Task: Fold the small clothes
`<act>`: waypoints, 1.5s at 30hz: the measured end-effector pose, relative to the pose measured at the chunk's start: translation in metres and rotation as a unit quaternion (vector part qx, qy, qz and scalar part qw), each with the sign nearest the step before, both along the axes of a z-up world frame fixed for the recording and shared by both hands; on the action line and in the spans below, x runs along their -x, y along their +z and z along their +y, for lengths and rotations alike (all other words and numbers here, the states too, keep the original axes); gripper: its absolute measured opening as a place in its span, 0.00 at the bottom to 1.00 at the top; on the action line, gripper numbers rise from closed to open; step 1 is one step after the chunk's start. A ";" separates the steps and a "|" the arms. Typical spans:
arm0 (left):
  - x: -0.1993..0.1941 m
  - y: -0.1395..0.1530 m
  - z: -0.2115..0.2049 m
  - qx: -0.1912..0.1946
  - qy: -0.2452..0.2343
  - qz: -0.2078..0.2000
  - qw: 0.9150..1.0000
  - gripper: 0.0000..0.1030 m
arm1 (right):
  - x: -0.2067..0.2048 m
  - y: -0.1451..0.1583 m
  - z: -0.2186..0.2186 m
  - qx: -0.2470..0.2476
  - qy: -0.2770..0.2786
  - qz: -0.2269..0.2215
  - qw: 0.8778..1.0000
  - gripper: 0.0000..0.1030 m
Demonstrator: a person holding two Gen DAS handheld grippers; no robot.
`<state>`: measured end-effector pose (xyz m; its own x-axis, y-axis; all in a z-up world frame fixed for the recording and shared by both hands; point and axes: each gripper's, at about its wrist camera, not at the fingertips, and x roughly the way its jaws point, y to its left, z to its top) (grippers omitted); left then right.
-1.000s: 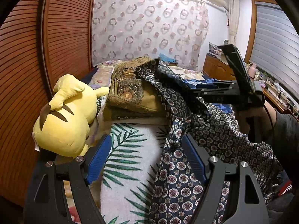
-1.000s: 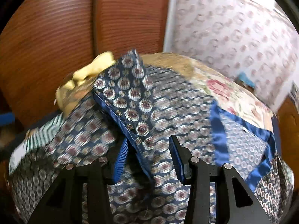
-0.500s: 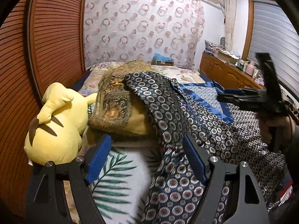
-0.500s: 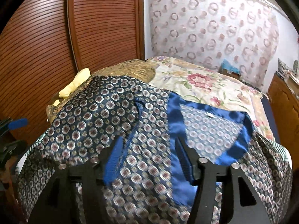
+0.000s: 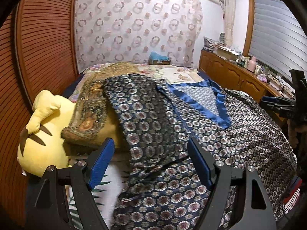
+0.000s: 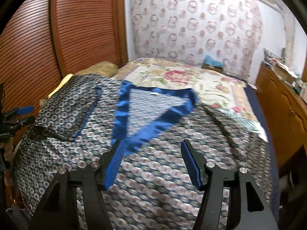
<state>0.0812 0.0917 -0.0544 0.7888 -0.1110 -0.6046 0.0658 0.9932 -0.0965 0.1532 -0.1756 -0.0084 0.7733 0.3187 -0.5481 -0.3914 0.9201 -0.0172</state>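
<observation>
A dark blue patterned garment [image 5: 191, 134] with a shiny blue V neckline [image 5: 218, 103] lies spread on the bed; it also shows in the right wrist view [image 6: 153, 153], neckline [image 6: 153, 118] facing me. One side is folded over near the left [image 6: 71, 111]. My left gripper [image 5: 151, 164] is open and empty, hovering over the garment's left part. My right gripper [image 6: 151, 163] is open and empty above the garment's middle; it shows at the right edge of the left wrist view [image 5: 284, 105].
A yellow plush toy [image 5: 44, 134] and a gold patterned cushion [image 5: 90, 111] lie at the bed's left by the wooden louvred doors [image 5: 38, 48]. A wooden dresser [image 5: 239, 76] runs along the right. A floral bedspread [image 6: 182, 78] lies beyond the garment.
The right gripper let go of the lifted garment flap and opened wide. The flap dropped flat onto the garment. Both grippers drew back, the right one moving right.
</observation>
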 end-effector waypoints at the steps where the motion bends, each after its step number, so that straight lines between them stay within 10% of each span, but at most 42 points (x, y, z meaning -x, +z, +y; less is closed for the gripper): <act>1: -0.001 0.001 -0.004 0.000 -0.003 0.000 1.000 0.77 | 0.004 0.002 -0.006 0.000 -0.007 -0.001 1.000 0.61; 26: 0.001 -0.015 -0.090 0.001 -0.087 0.028 0.996 0.77 | 0.075 -0.043 -0.201 -0.038 -0.181 0.108 0.977 0.61; 34: -0.001 -0.030 -0.104 -0.001 -0.098 0.047 0.994 0.77 | 0.080 -0.037 -0.220 -0.074 -0.151 0.131 0.977 0.40; 45: -0.004 -0.039 -0.109 -0.004 -0.097 0.057 0.994 0.77 | 0.089 -0.017 -0.200 0.009 -0.154 0.080 0.985 0.04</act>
